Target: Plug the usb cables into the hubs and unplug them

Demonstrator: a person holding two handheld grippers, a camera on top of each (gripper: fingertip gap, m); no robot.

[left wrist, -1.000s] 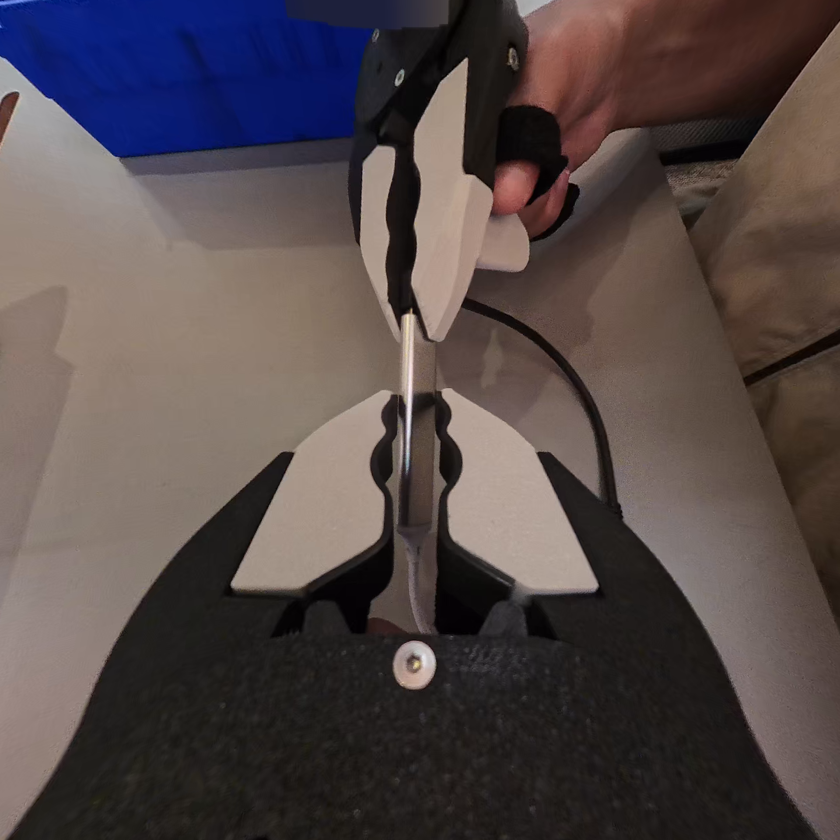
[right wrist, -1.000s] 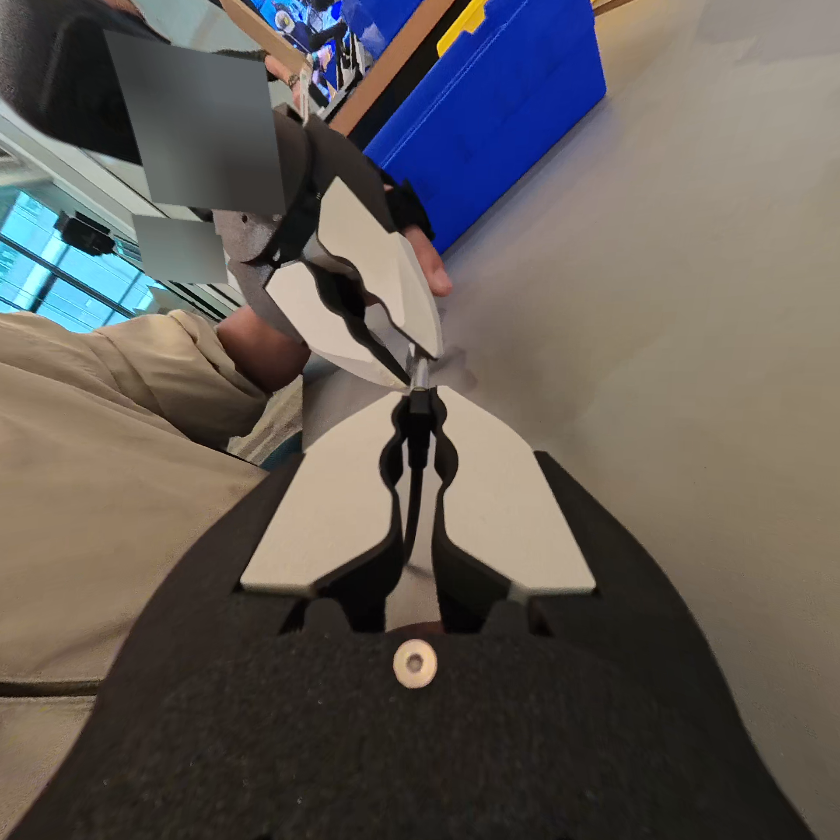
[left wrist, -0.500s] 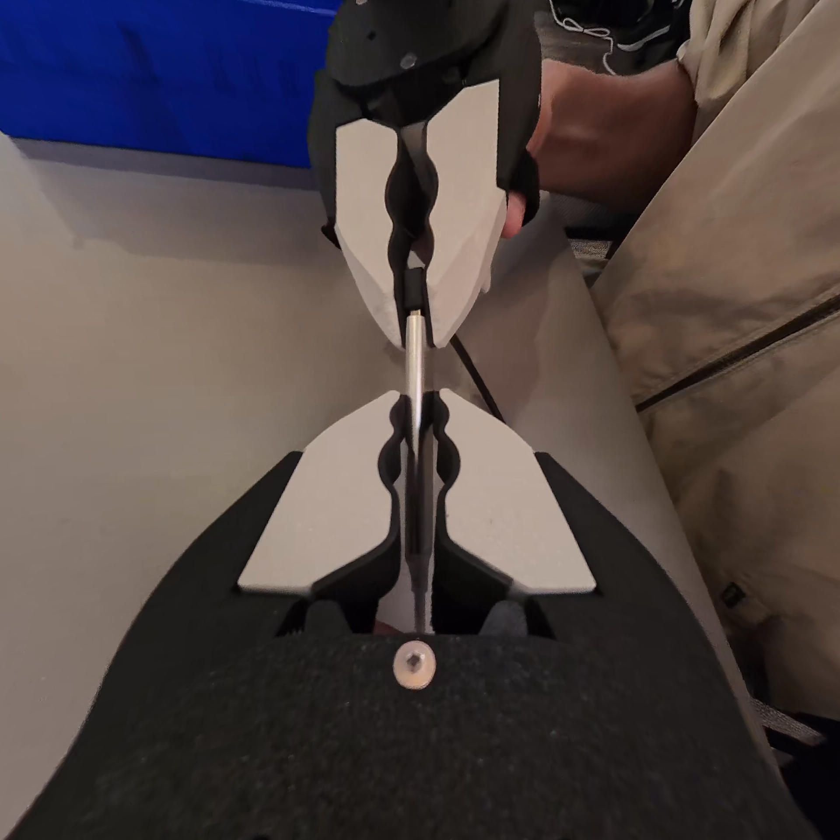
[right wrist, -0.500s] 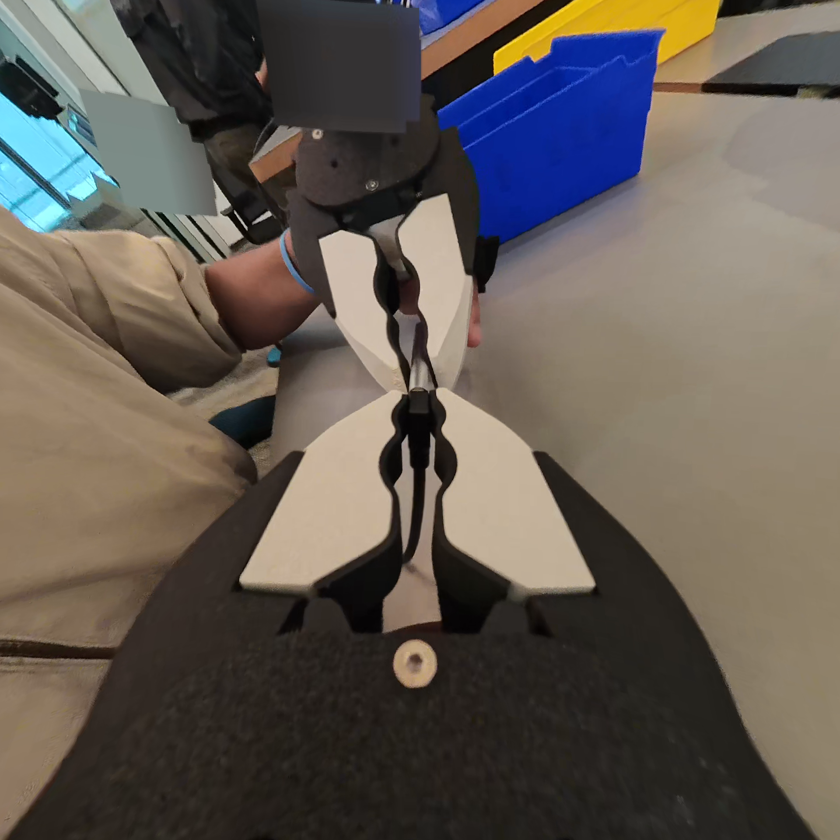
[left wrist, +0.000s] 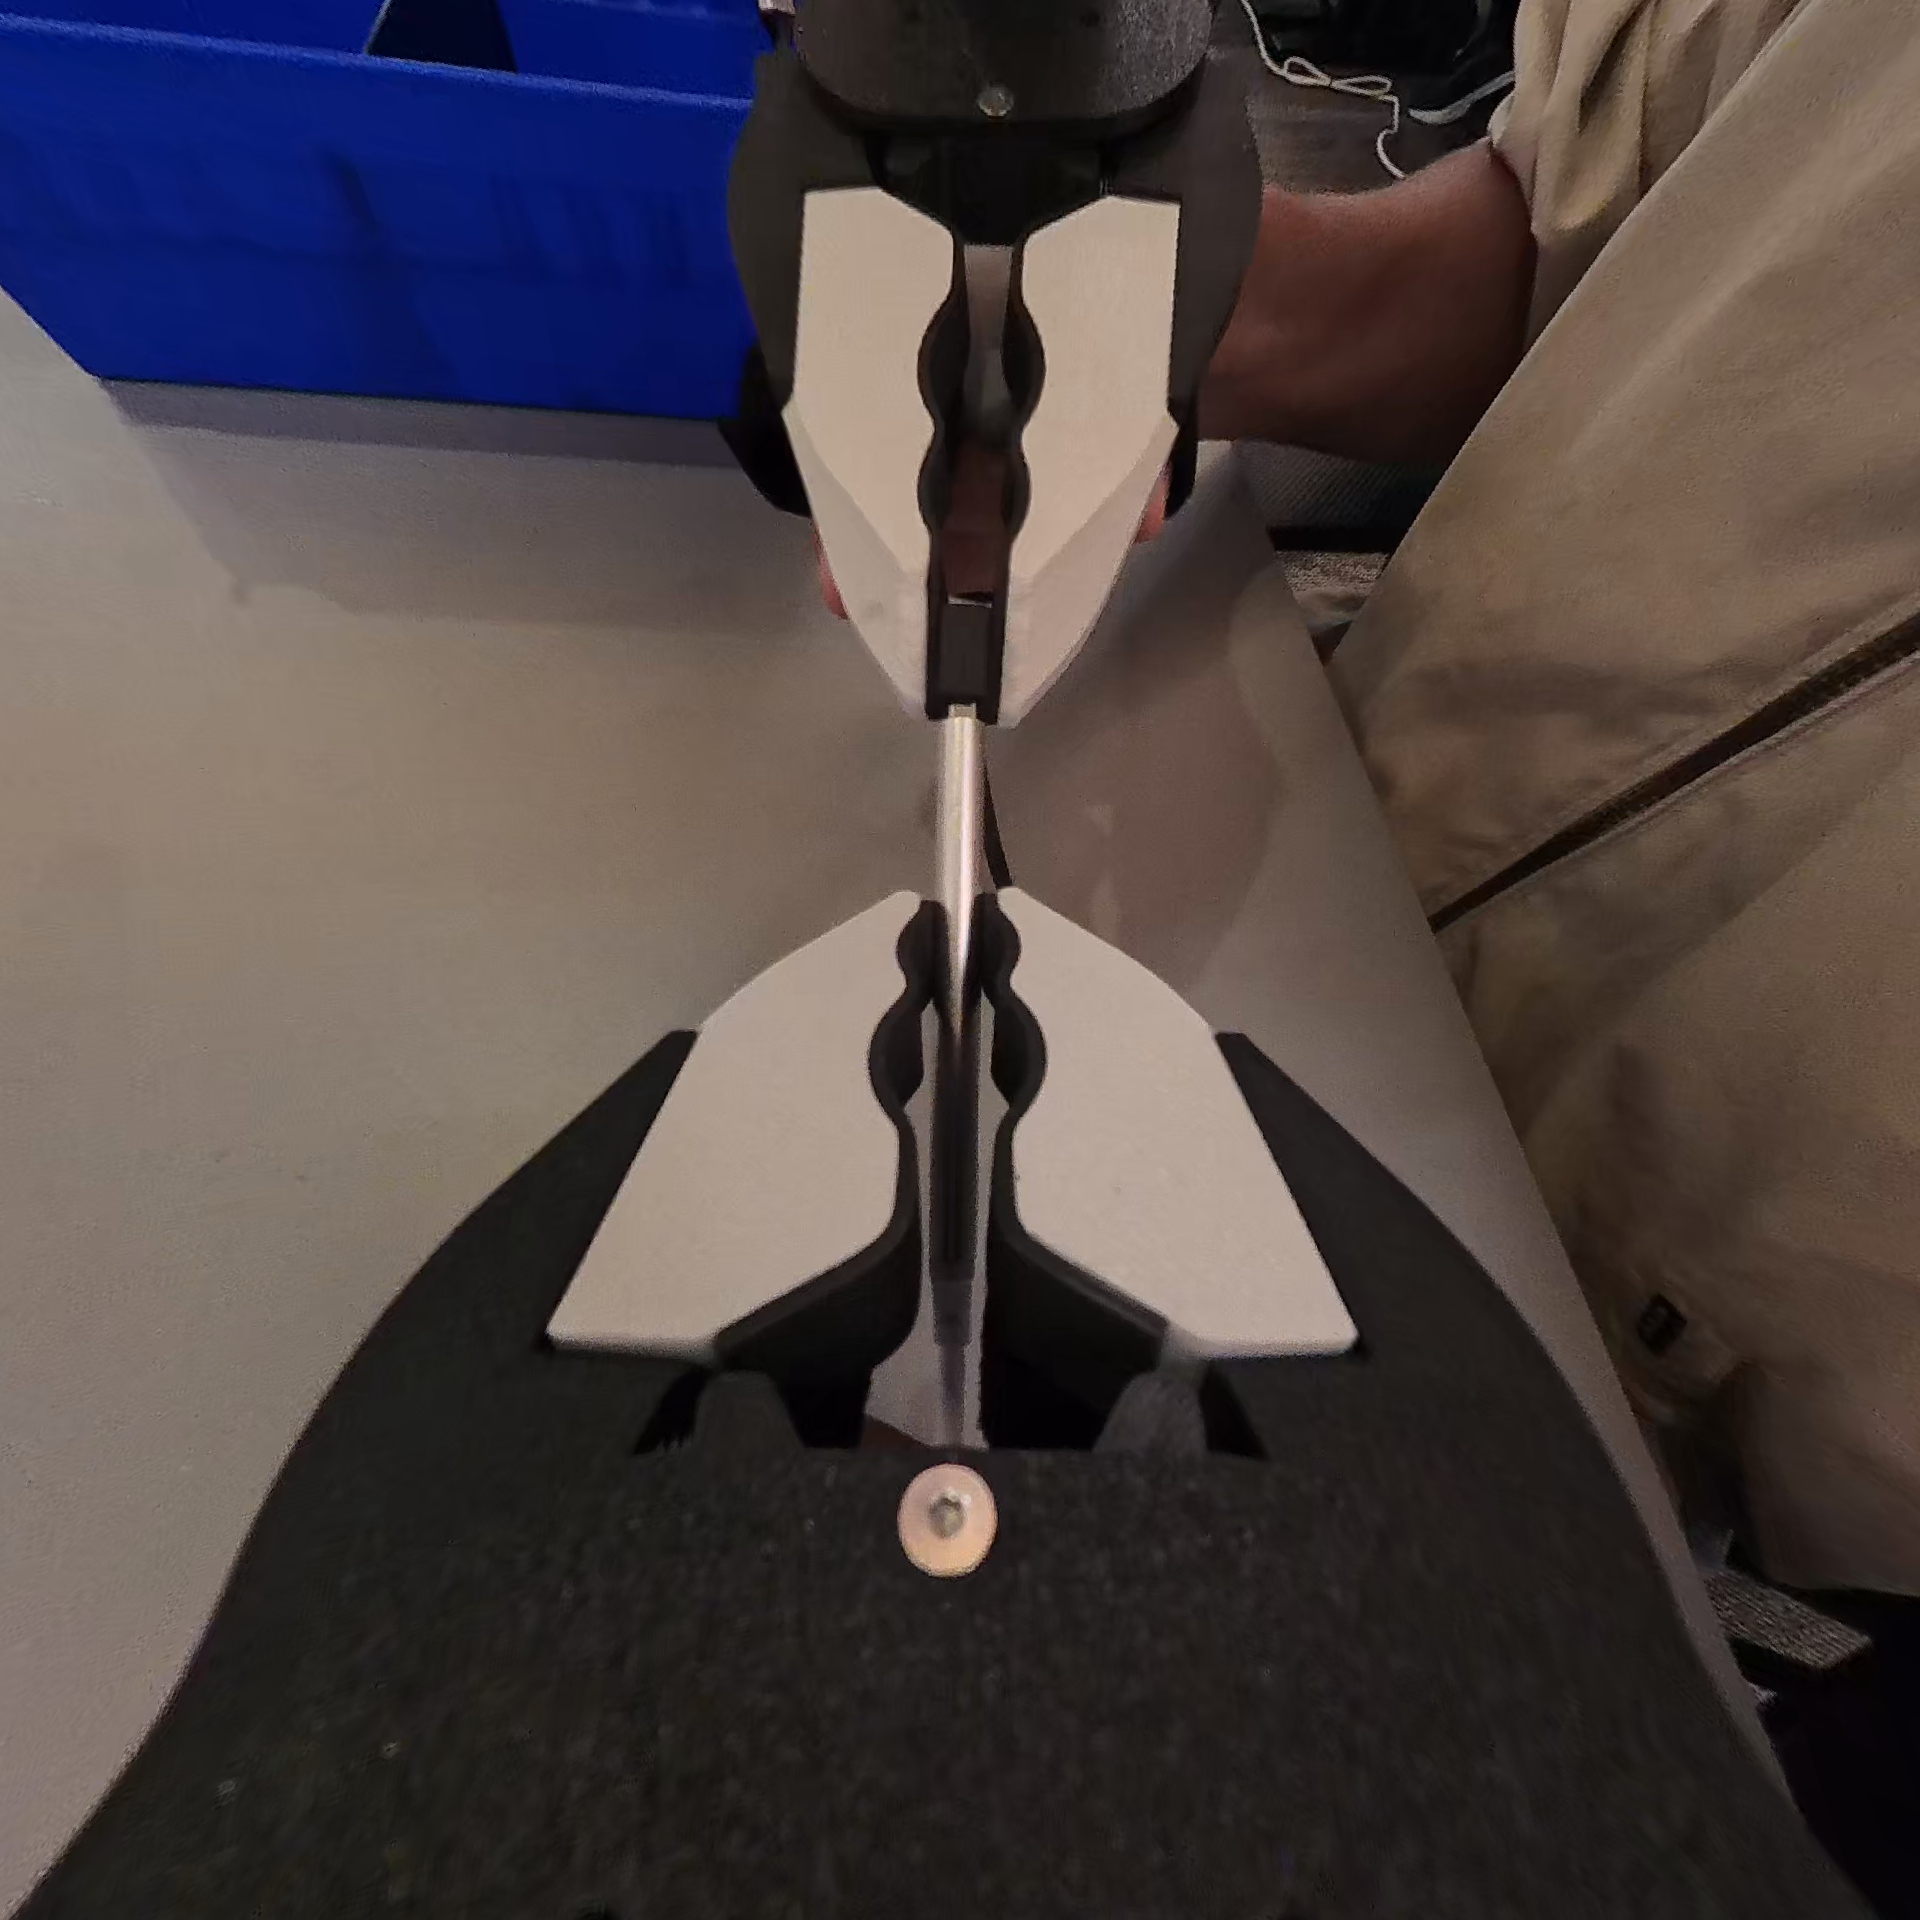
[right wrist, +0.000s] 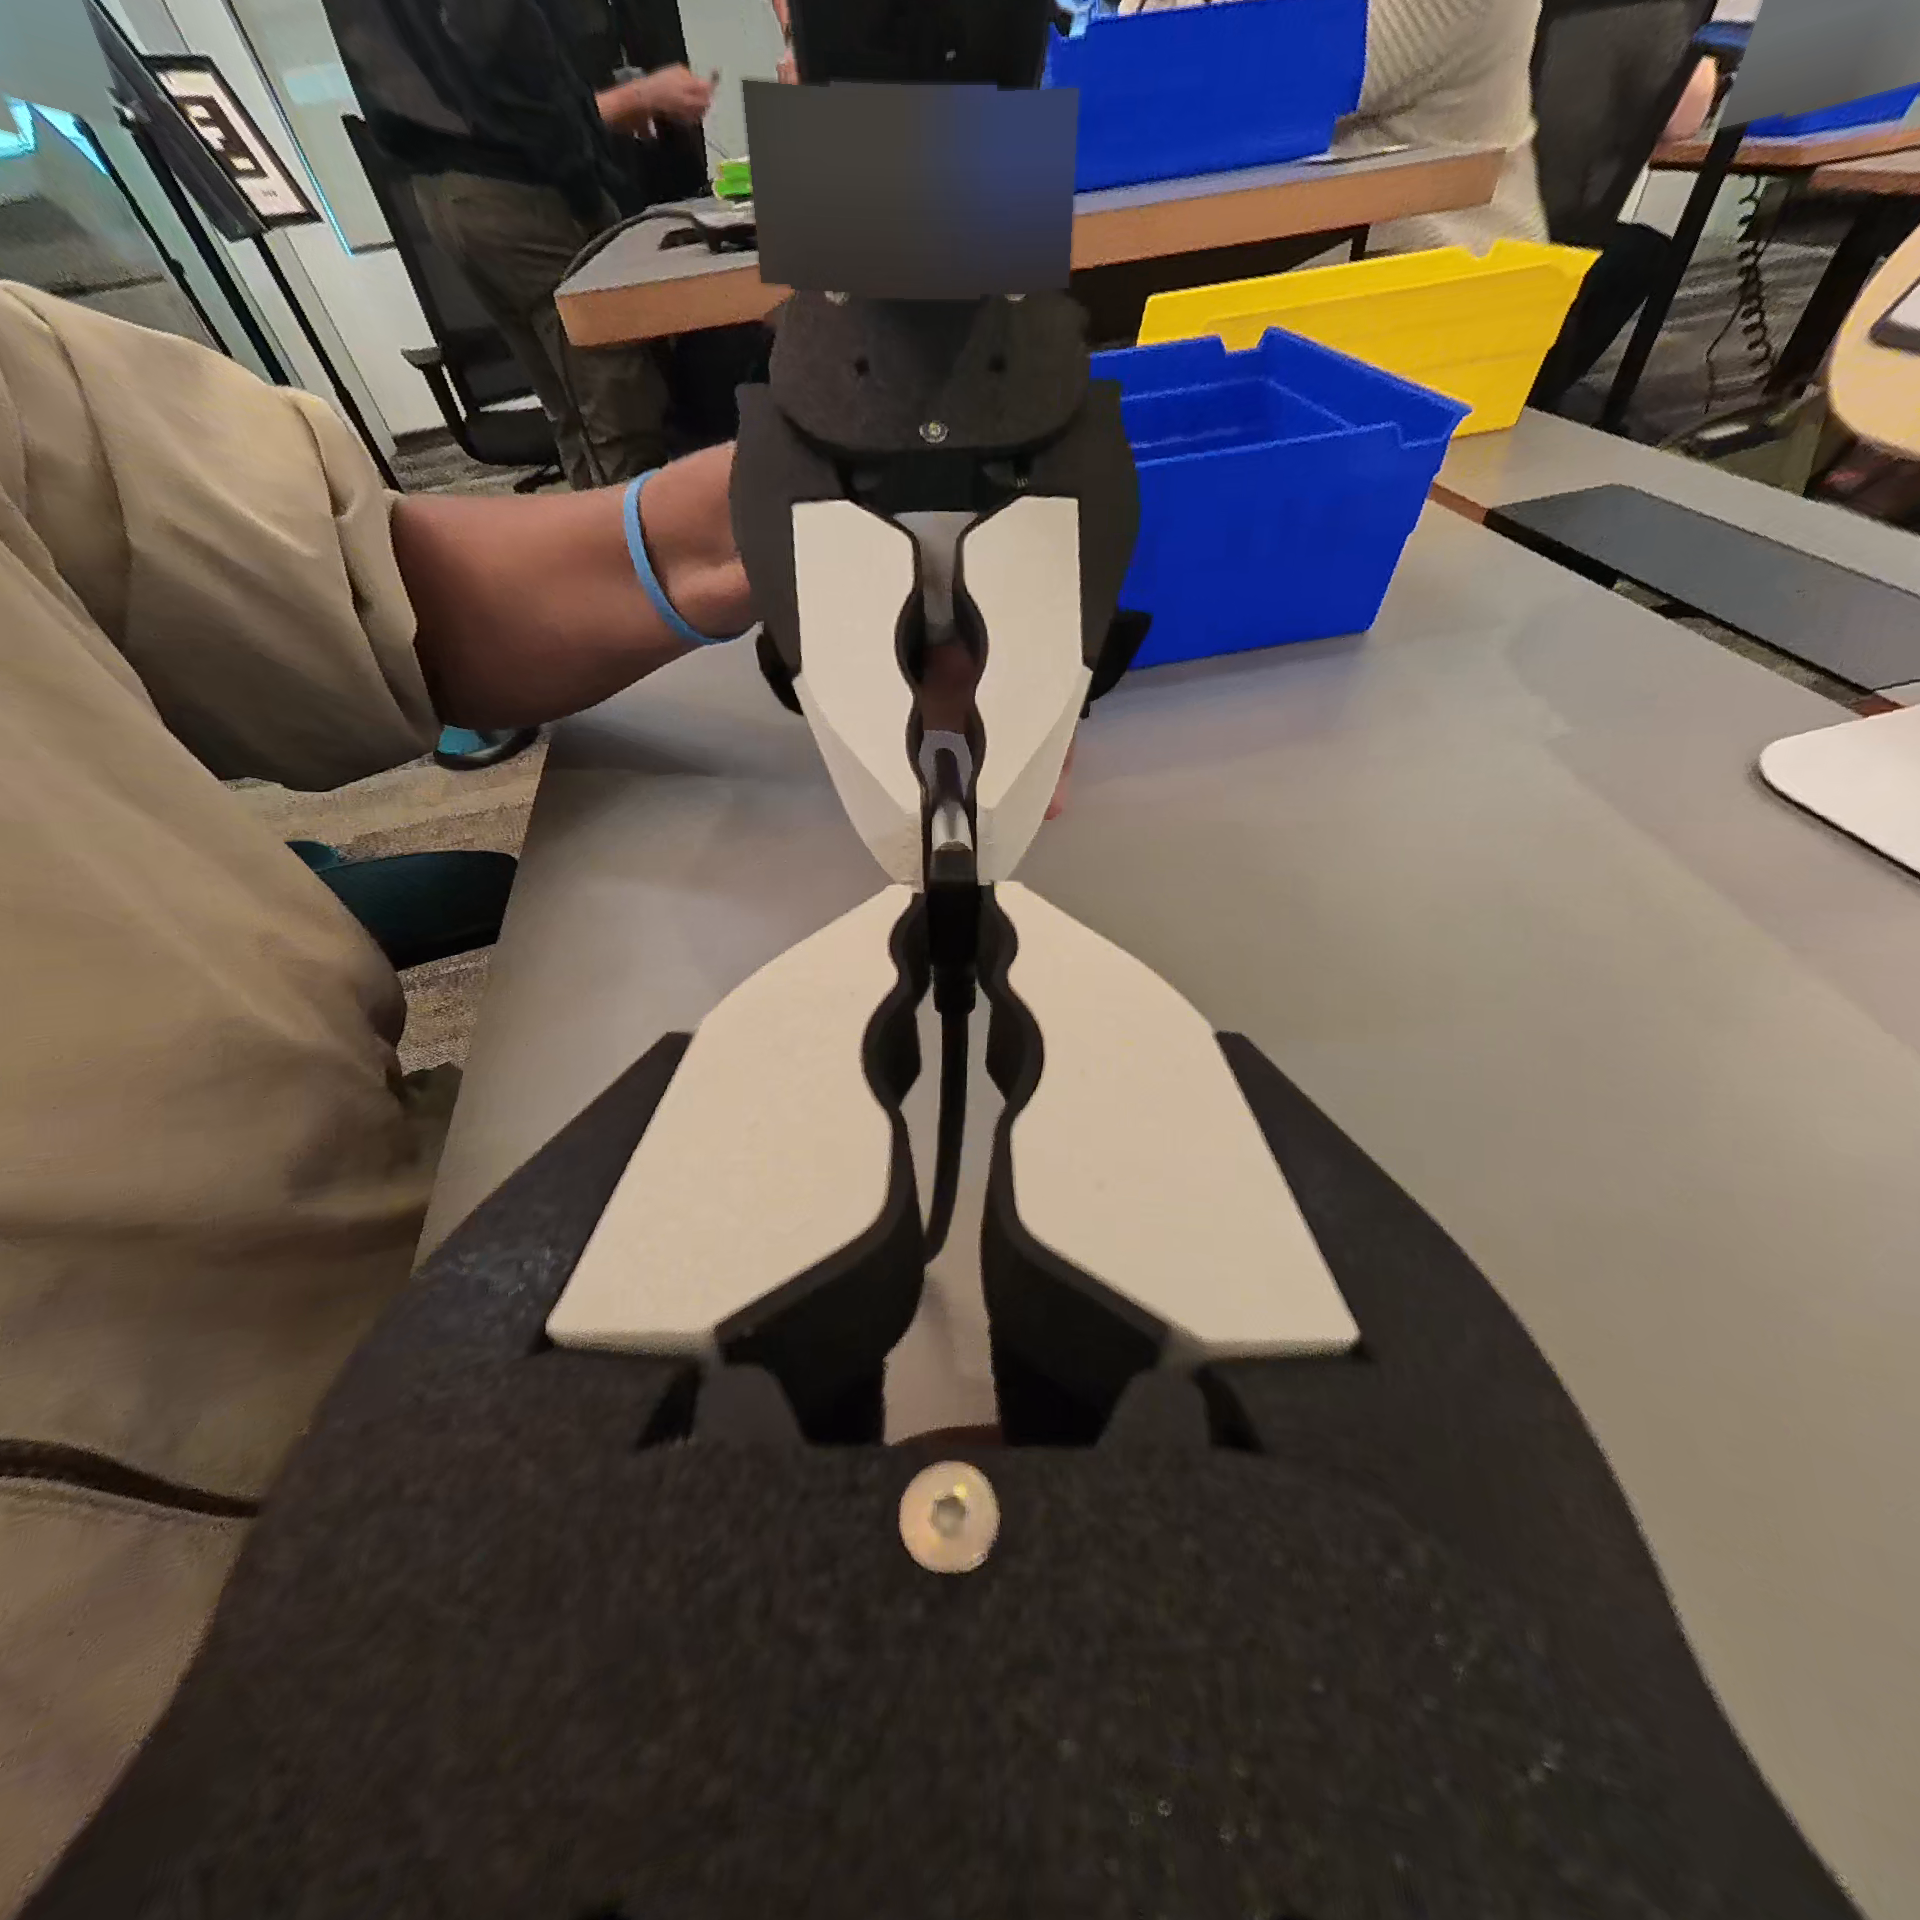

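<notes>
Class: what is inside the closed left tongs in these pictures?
The left tongs clamp a thin silver hub, its front end sticking out toward the black plug held by the right tongs. The white pads hide most of the hub's sides.

You can read nothing here; the framed sign [right wrist: 231, 145] left of the blue bin [right wrist: 1278, 499] is too blurred.
</notes>
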